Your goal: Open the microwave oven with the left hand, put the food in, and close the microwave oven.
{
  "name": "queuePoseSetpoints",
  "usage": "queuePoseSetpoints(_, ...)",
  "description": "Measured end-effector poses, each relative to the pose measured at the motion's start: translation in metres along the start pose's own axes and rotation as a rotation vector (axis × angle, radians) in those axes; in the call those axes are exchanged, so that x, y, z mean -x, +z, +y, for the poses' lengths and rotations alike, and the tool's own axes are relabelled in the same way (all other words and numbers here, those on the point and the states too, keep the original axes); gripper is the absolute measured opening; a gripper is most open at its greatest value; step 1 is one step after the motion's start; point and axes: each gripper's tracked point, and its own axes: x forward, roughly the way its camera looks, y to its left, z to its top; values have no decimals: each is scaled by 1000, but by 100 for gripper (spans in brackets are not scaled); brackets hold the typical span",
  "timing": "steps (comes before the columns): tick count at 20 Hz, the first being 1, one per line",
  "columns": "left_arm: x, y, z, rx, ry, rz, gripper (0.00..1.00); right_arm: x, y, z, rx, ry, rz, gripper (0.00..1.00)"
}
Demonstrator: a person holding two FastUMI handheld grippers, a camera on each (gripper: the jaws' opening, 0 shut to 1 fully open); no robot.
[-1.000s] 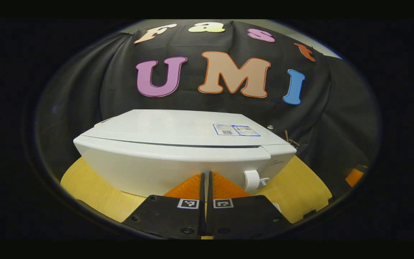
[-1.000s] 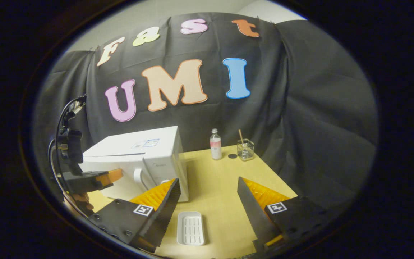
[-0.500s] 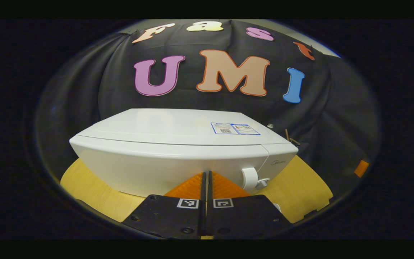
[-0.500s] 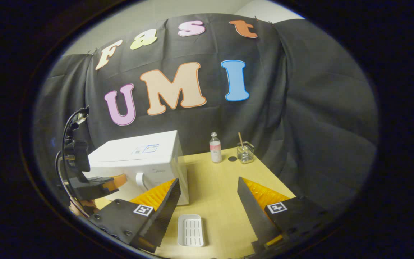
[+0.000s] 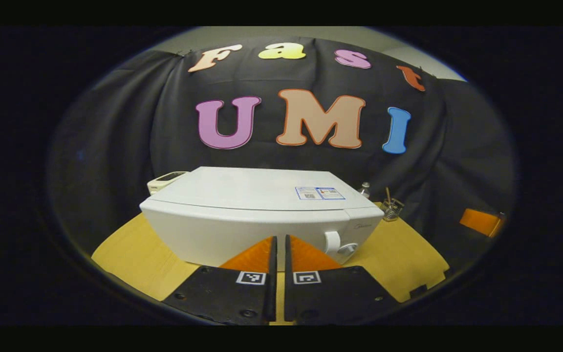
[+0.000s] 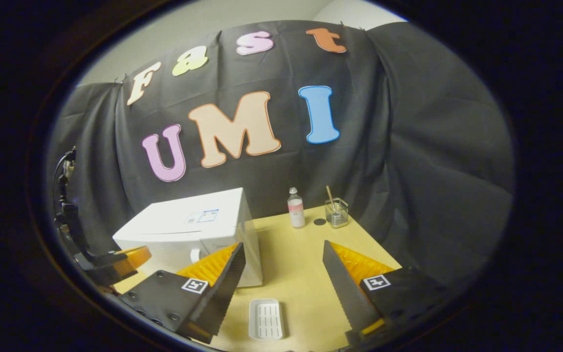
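Evidently the task sits at its first step: the boxy white microwave oven (image 5: 262, 215) stands with its door closed at the centre of the left gripper view, on the pale yellow wooden worktop (image 5: 135, 249). The left claw (image 5: 277, 254) is nearly closed on nothing, a thin gap between its orange fingers, and it points at the lower front of the door, apart from it. In the right gripper view the right claw (image 6: 281, 274) is spread wide and empty, low in the frame, above a small white slotted rectangular tray (image 6: 266, 319) lying at the bottom centre; whether the tray carries food cannot be told. At the far edge of the worktop stand a small clear bottle with a pink label (image 6: 295, 208) and a clear glass holding a stick (image 6: 336, 211).

Next, judging by the layout, the left claw must reach the door's right edge near the round white knob (image 5: 333, 243) and pull it open.

Compared with 1 second ago, the oven looks smaller and farther in the left gripper view, so the left claw has drawn back, and its fingers have parted slightly.
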Motion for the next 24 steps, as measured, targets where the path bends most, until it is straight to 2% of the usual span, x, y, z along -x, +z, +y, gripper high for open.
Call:
queuePoseSetpoints(1,6,2,3,-5,10,-6,8,2,1,0,8,1,-5,92)
queuePoseSetpoints(2,12,5,9,-17,25,-14,13,3,4,0,16,1,-10,92)
queuePoseSetpoints(3,17,8,15,-29,43,-23,13,5,7,0,24,6,-16,92)
queuePoseSetpoints(4,19,11,20,-29,56,-31,18,6,11,2,34,11,-23,99)
queuePoseSetpoints(5,24,13,18,-27,49,-34,23,8,13,4,46,16,-30,92)
queuePoseSetpoints(6,29,16,19,-31,57,-35,30,9,17,5,63,20,-38,92)
queuePoseSetpoints(9,39,30,27,-67,84,-80,100,16,28,15,120,43,-63,92)
queuePoseSetpoints(11,46,39,26,-82,88,-100,95,21,36,25,146,66,-86,92)
queuePoseSetpoints(17,66,74,25,-89,90,-162,96,36,67,46,205,121,-165,92)
queuePoseSetpoints(20,70,76,25,-100,92,-172,99,41,77,50,209,132,-187,92)
queuePoseSetpoints(24,76,75,23,-101,90,-174,96,47,77,47,184,135,-183,92)
